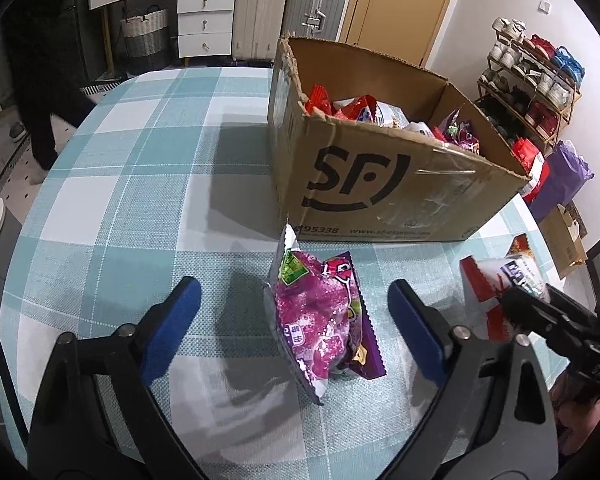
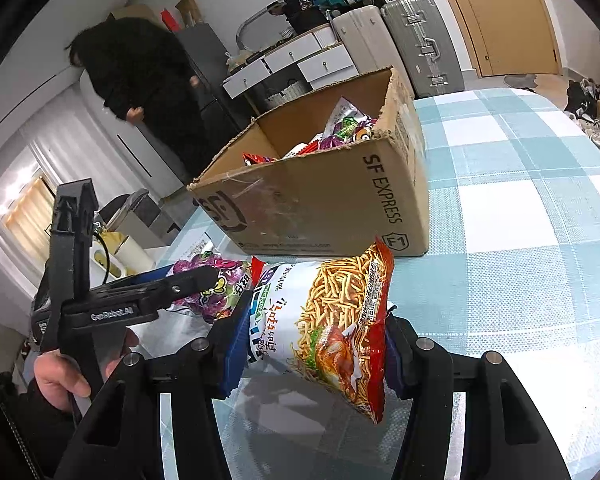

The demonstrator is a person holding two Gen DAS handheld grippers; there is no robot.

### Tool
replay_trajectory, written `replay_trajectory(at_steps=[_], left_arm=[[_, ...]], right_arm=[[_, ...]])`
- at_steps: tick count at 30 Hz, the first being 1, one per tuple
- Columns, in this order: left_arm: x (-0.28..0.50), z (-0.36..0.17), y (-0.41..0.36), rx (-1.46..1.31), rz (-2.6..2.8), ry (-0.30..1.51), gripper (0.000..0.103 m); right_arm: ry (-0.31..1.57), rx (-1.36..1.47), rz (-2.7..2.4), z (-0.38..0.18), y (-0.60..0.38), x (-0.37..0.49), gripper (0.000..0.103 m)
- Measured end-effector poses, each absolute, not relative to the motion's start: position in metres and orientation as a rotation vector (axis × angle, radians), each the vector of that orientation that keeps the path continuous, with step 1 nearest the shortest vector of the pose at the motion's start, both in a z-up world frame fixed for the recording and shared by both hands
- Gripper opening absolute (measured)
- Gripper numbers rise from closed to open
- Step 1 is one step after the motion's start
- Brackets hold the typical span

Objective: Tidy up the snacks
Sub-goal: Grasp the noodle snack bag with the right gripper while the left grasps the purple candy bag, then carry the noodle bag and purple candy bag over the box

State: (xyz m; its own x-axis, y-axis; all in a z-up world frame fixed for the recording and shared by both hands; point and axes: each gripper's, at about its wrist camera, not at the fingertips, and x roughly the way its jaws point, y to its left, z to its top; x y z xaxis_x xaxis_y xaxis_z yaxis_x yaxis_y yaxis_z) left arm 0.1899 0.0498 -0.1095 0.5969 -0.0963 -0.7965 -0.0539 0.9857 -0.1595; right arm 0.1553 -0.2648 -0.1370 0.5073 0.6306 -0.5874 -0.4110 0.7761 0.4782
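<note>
Left gripper (image 1: 294,322): jaws apart, straddling the purple snack bag (image 1: 320,320) on the surface; its long axis runs fore-aft between them.
Right gripper (image 2: 314,344): clamped on the noodle snack bag (image 2: 332,328), cardboard box (image 2: 320,208) just ahead.
</note>
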Motion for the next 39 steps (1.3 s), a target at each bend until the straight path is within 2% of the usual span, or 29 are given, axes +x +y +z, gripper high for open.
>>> replay_trajectory(at_steps=[4, 6, 7, 8, 14, 39], left_arm=[[0.193, -0.113, 0.05, -0.177, -0.032, 0.954, 0.072], [0.193, -0.115, 0.049, -0.181, -0.051, 0.971, 0.055], [0.192, -0.116, 0.049, -0.187, -0.069, 0.976, 0.042], [0.191, -0.117, 0.048, -0.192, -0.09, 0.975, 0.039], [0.183, -0.117, 0.044, -0.187, -0.141, 0.964, 0.033], [0.121, -0.057, 0.04, -0.169, -0.142, 0.895, 0.033]], right_arm=[[0.815, 0.286, 0.64, -0.133, -0.263, 0.153, 0.056], [0.815, 0.283, 0.638, -0.131, -0.262, 0.152, 0.056], [0.814, 0.284, 0.638, -0.13, -0.263, 0.151, 0.056], [0.812, 0.285, 0.64, -0.128, -0.263, 0.15, 0.056], [0.79, 0.272, 0.651, -0.119, -0.261, 0.143, 0.056], [0.692, 0.243, 0.685, -0.078, -0.257, 0.108, 0.056]])
